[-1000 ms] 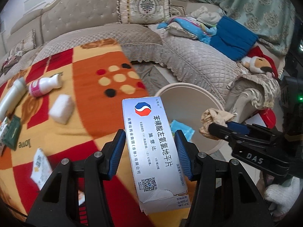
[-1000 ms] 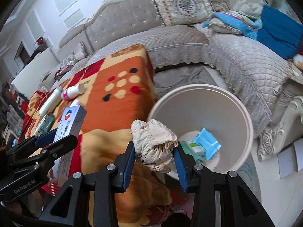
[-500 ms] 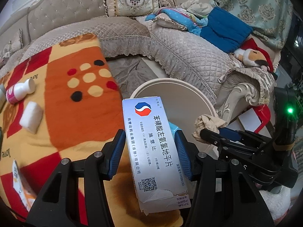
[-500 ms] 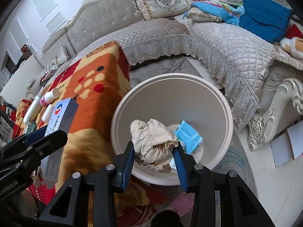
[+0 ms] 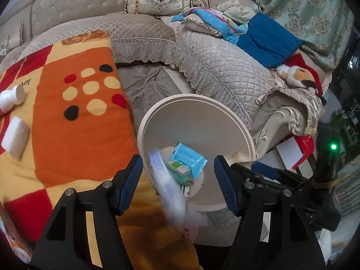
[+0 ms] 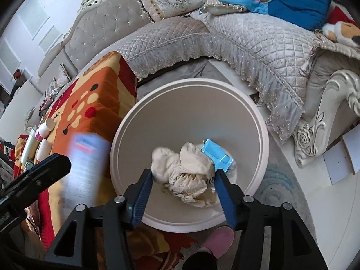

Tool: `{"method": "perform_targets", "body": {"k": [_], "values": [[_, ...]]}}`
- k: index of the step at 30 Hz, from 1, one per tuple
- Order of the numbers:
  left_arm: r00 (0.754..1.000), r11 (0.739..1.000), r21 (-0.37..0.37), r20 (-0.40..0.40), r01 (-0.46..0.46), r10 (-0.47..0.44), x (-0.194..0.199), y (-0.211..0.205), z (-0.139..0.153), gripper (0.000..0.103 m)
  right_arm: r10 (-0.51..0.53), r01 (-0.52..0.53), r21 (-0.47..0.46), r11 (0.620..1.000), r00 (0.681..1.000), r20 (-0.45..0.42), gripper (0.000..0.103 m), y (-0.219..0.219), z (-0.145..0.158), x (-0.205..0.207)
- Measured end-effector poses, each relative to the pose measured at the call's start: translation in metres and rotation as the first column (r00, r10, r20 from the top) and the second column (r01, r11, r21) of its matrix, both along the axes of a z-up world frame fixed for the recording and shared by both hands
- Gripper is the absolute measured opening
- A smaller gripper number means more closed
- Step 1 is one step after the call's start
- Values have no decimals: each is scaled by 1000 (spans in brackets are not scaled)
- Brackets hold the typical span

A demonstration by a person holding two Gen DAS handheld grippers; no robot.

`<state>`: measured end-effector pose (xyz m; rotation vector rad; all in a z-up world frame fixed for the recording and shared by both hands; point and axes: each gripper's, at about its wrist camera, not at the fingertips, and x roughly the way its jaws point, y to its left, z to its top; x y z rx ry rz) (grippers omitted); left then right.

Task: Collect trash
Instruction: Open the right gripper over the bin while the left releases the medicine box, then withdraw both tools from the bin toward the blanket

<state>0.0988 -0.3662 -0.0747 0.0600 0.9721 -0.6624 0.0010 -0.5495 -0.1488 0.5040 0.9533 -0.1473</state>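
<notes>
My left gripper [image 5: 177, 168] is open above the near rim of the cream trash bin [image 5: 225, 110]. The white medicine box [image 5: 167, 184] is blurred, falling free between the jaws; it also shows in the right wrist view [image 6: 84, 166]. My right gripper [image 6: 183, 180] is open over the bin [image 6: 225, 90], and the crumpled beige tissue [image 6: 184, 171] sits loose between its jaws, dropping. A blue packet [image 5: 187, 159] and other wrappers lie in the bin's bottom.
The orange and red blanket [image 5: 74, 123] lies on the left with a white bottle [image 5: 11, 97] and a white block [image 5: 14, 137]. A quilted grey sofa [image 5: 213, 60] curves behind the bin. A pink slipper [image 6: 217, 238] sits below the bin.
Both grippers opened over the bin. The medicine box left the left gripper and falls; the tissue came free of the right gripper's jaws.
</notes>
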Motion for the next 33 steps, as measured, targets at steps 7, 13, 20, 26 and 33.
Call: {"method": "perform_targets", "body": {"k": [7,13,20,26,33], "values": [[1000,1000,3,-9,-15,15,-1,6,1,65,-3,3,9,1000,1000,-15,59,-1,-5,-2],[1000,1000,8,-7,-23,23,-7,12,4,65,8,-8,8,1000,1000,-13,60,5,-3,-4],[999,999,16,15,-42,42,-15,25,9,65,32,-32,-10,999,999,-8,60,19,5,-7],[998,998,16,18,-65,65,-17,44,12,65,55,-56,-19,998,998,-2,60,35,13,-6],[994,994,13,37,-105,104,-20,76,22,65,109,-108,-26,994,994,24,65,64,29,1]]}}
